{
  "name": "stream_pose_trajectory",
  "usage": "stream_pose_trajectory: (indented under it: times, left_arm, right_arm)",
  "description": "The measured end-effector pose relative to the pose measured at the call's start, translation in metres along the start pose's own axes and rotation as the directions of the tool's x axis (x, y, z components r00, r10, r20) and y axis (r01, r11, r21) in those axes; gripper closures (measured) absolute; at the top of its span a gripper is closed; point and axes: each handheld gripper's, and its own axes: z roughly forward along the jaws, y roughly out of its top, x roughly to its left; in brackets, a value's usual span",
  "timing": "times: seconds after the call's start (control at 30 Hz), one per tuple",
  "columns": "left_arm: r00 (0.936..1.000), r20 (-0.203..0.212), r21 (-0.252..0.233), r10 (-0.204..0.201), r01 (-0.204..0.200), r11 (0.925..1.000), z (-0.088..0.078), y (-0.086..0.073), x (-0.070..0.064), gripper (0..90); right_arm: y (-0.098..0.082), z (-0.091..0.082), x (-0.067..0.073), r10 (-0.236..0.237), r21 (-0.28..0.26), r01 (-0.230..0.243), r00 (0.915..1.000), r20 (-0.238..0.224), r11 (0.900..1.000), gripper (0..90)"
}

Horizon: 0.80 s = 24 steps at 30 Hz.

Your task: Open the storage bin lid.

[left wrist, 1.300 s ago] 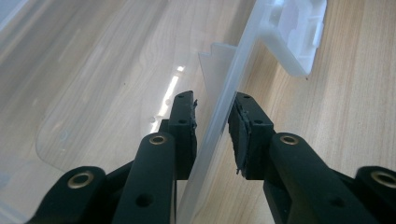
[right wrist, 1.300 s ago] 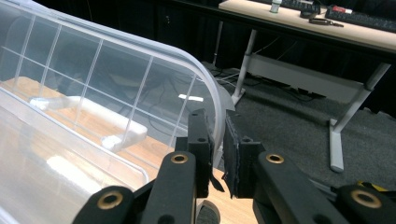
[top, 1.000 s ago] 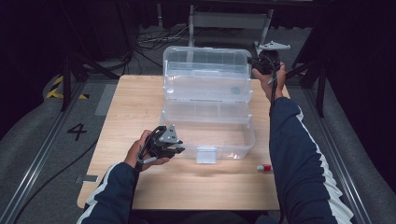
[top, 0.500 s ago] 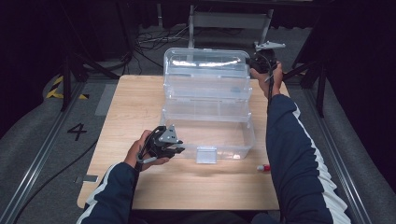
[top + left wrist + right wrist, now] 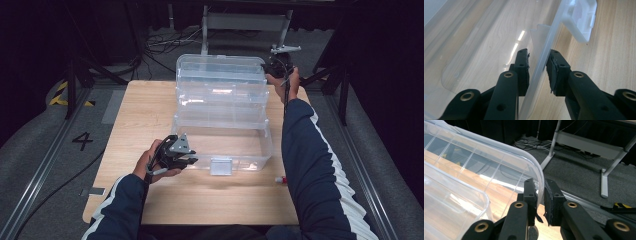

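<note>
On the wooden table (image 5: 150,105) sits 1 clear plastic box (image 5: 222,145), a tiered organiser type w/ its lid (image 5: 220,75) swung up at the back; 2 stepped trays show betw. lid and bottom tub, though exact tray count is hard to tell thru the clear plastic. Bottom tub looks empty, just wood grain seen thru its floor; can't tell re contents of the upper trays. 1 white-ish latch (image 5: 221,166) hangs on the front wall, squarish, moulded. 1 small red-and-white item (image 5: 280,179) lies on the table just beside the tub's front right corner, too small to identify. 2 grippers, both black w/ brass-coloured rivets and rubbery pads. Left gripper (image 5: 187,161) is at the tub's front left; in the left gripper view its jaws straddle the thin front wall (image 5: 541,65), one pad inside the tub, one outside, pads close on the wall w/ a slight gap visible on one side, so the pinch looks light. Right gripper (image 5: 272,67) is up at the lid's right rear corner; in the right gripper view the rounded lid rim (image 5: 537,172) runs betw. its pads, jaws clamped on that rim. Plastic is glossy, smooth, ribbed on the lid; table is pale wood, rounded corners; floor around is grey carpet.
</note>
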Motion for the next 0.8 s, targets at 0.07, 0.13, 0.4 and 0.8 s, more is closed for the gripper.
stream_pose_trajectory:
  times: [0.07,0.13,0.4,0.8]
  left_arm:
    - [1.0000,-0.001,-0.002,0.002,-0.002,1.0000,0.000,0.000,0.000,71.9]
    - [1.0000,-0.001,-0.006,-0.001,0.001,1.0000,0.000,-0.001,0.000,72.0]
    - [1.0000,0.001,-0.001,-0.001,0.001,1.0000,0.000,-0.001,0.000,71.9]
    - [0.9998,0.022,0.010,-0.001,0.000,1.0000,0.001,-0.002,0.001,72.4]
  right_arm:
    - [0.000,0.001,0.000,-0.003,0.007,0.003,1.0000,0.000,1.000,80.7]
    - [0.001,0.002,0.000,-0.008,0.008,0.008,1.0000,-0.003,1.000,80.6]
    - [-0.001,0.008,-0.002,-0.001,0.027,0.001,1.0000,-0.001,1.000,80.5]
    - [-0.005,0.011,-0.005,0.007,0.052,-0.005,0.9997,-0.024,0.999,81.5]
